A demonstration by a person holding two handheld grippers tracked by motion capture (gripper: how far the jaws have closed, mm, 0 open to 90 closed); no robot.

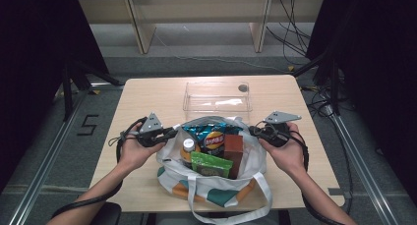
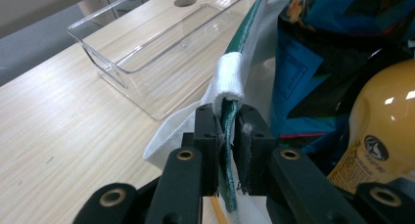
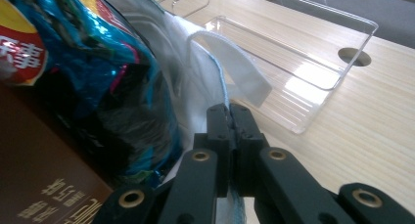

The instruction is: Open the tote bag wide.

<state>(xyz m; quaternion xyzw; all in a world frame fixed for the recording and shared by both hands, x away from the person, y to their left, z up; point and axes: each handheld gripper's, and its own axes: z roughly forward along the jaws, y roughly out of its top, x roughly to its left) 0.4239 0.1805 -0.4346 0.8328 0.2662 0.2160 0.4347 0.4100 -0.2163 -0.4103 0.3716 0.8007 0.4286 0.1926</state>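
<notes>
A white and green tote bag stands open on the near half of the table. My left gripper is shut on the bag's left rim, with green and white cloth pinched between the jaws. At the opposite side, my right gripper is shut on the right rim, just below a white strap loop. Inside the bag are a blue chip bag, a yellow bottle, a green packet and a brown box.
A clear plastic tray lies just behind the bag on the wooden table. The bag's white handle hangs over the table's near edge. Cables and a shelf frame are on the floor beyond the table.
</notes>
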